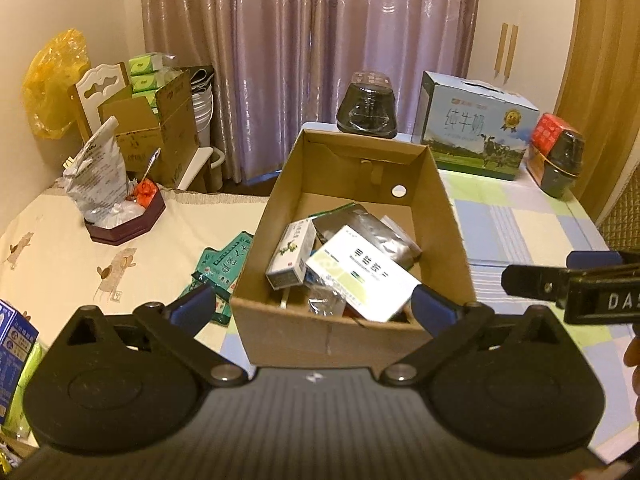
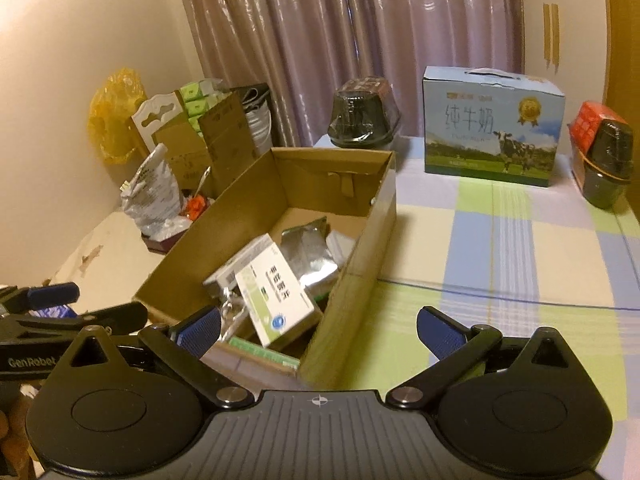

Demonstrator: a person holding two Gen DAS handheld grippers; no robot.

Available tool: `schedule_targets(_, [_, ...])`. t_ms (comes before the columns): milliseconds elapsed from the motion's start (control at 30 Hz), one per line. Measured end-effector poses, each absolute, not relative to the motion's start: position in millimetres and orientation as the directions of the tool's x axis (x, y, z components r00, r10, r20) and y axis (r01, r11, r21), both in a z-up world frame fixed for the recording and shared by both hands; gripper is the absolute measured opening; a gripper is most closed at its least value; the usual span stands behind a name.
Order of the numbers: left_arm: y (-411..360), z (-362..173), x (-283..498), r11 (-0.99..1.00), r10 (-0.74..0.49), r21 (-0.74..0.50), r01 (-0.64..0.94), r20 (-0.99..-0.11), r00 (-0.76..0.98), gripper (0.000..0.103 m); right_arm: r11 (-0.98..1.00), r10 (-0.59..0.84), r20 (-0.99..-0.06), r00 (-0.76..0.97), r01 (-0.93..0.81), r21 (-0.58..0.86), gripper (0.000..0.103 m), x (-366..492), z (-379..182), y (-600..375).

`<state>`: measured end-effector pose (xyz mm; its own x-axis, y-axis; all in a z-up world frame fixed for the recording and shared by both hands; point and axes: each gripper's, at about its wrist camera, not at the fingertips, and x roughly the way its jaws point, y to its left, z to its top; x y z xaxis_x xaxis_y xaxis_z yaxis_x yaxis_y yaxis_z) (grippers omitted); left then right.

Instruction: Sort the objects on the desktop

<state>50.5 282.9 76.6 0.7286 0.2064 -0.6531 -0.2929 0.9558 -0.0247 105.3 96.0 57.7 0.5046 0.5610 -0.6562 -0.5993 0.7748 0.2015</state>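
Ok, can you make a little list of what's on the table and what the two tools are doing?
middle: open cardboard box
inside box: white medicine box, smaller white box, silver foil pouch
beside box: green sachets
far back: blue milk carton
left tool: open, holding nothing
right tool: open, holding nothing

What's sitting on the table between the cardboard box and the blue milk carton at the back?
Nothing: only bare checked tablecloth lies between the cardboard box and the milk carton, clearest in the right wrist view.
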Motion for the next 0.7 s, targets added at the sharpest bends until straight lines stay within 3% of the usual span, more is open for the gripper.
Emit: schedule_targets(700, [246, 78, -16, 0.940, 0.229, -0.031, -0.339, -0.678, 0.698, 0.102, 0.789, 0.535, -0.682, 0.499, -0.584, 0.192, 0.101, 33, 61, 55])
